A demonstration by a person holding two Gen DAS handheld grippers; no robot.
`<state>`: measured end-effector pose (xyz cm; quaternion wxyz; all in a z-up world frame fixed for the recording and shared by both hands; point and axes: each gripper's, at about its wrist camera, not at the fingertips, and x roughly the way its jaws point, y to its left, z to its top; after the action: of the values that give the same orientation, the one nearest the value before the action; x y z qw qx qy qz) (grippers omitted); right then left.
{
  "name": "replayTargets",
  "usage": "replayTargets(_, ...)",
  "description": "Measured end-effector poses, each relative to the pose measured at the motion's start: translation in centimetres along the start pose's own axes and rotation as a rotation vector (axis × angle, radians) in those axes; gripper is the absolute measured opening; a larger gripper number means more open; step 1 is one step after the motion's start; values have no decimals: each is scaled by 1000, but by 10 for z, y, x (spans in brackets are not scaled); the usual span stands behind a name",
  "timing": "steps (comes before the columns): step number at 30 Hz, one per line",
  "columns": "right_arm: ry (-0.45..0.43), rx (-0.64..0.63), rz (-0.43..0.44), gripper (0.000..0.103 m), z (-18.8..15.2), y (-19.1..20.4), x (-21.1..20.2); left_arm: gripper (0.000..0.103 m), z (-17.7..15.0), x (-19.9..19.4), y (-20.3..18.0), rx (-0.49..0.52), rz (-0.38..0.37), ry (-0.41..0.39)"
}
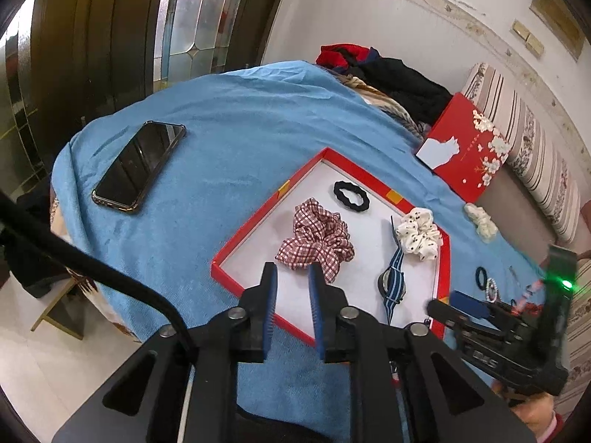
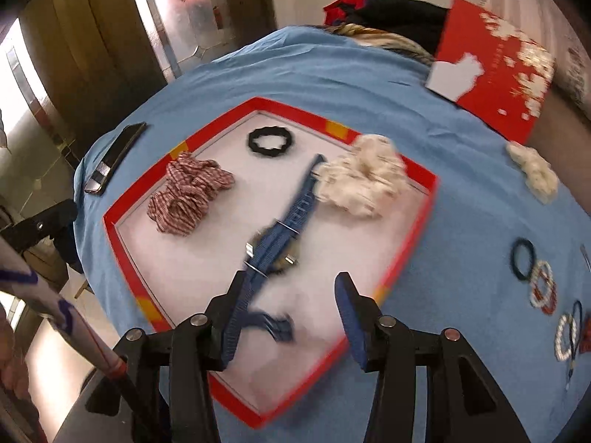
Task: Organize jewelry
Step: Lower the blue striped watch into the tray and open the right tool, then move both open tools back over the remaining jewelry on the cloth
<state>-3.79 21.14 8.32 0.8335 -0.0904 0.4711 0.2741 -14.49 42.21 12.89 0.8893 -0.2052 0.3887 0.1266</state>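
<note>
A red-rimmed box tray (image 1: 269, 203) (image 2: 291, 110) with a white floor lies on the blue cloth. Inside it are a black scrunchie (image 1: 351, 193) (image 2: 269, 142), a red plaid scrunchie (image 1: 317, 240) (image 2: 188, 195), a white dotted scrunchie (image 1: 419, 234) (image 2: 365, 181) and a watch with a blue striped strap (image 1: 393, 284) (image 2: 284, 236). My left gripper (image 1: 291, 277) hovers over the tray's near corner, just short of the plaid scrunchie, its jaws a little apart and empty. My right gripper (image 2: 291, 288) (image 1: 450, 304) stands open above the tray; the strap's end lies beside its left finger, unpressed.
Right of the tray, on the cloth, lie a cream scrunchie (image 1: 480, 221) (image 2: 535, 170), a dark hair tie and beaded bracelets (image 2: 543, 288). A phone (image 1: 138, 166) lies at the left. The red lid (image 1: 465, 147) leans at the back right beside a clothes pile (image 1: 388, 70).
</note>
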Motion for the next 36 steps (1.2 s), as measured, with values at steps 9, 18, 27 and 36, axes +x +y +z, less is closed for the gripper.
replayTargets(9,-35,181,-101,58,-60,-95,-50,32,-14,6,-46,87,-20,38)
replayTargets(18,-6,417,-251,60,-146,-212,-89,40,-35,15,-132,231,-81,94)
replayTargets(27,-64,603,-294,60,-195,-292,-128,45,-55,69,-245,358,-204,201)
replayTargets(36,-123,607,-288,60,-184,-328,-126,44,-50,162,-325,413,-231,289)
